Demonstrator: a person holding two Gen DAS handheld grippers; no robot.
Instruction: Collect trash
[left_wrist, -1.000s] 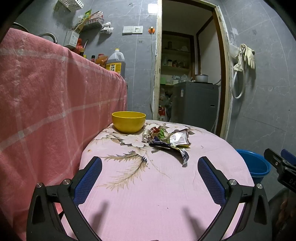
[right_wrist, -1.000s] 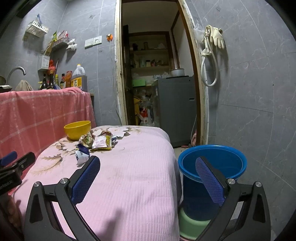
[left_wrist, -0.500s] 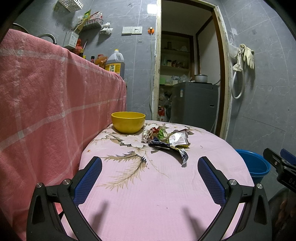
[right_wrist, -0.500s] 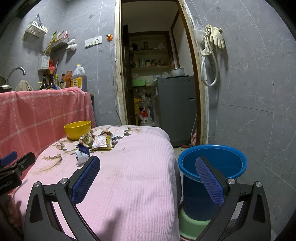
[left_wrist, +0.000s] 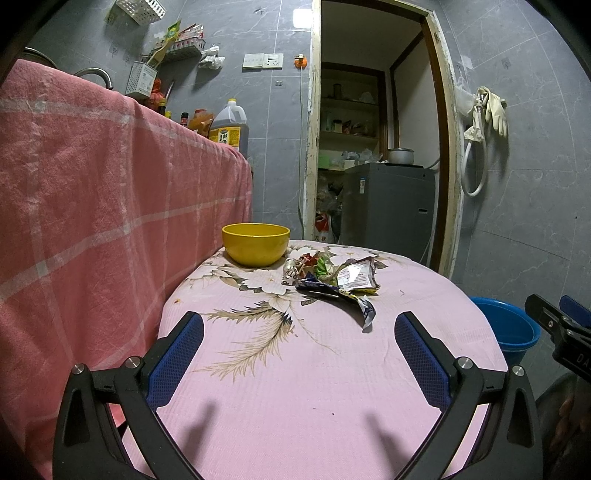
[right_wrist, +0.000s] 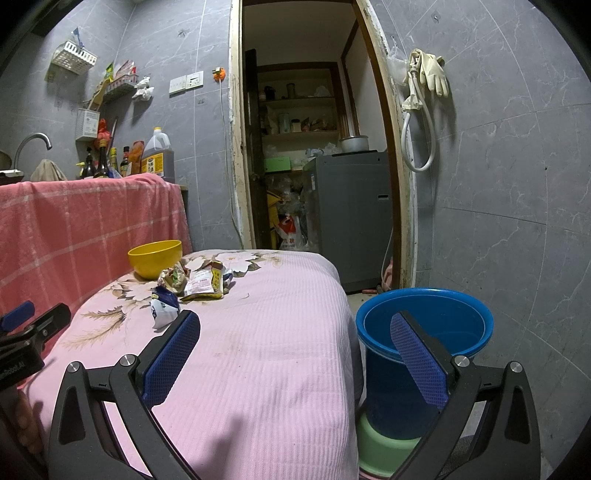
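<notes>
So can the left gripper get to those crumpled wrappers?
Probably yes. The left gripper is open, aimed at the wrappers, with only bare pink tablecloth between them; the yellow bowl sits off to the side.

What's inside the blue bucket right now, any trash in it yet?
In the right wrist view the blue bucket shows only bare blue inner wall, no trash visible. Its bottom is hidden by the near rim and the right tool's finger. Wrappers lie on the table.

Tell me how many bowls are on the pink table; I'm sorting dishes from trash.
1: a yellow bowl at the table's far left, beside the crumpled wrappers. Nothing suggests another is hidden.
</notes>
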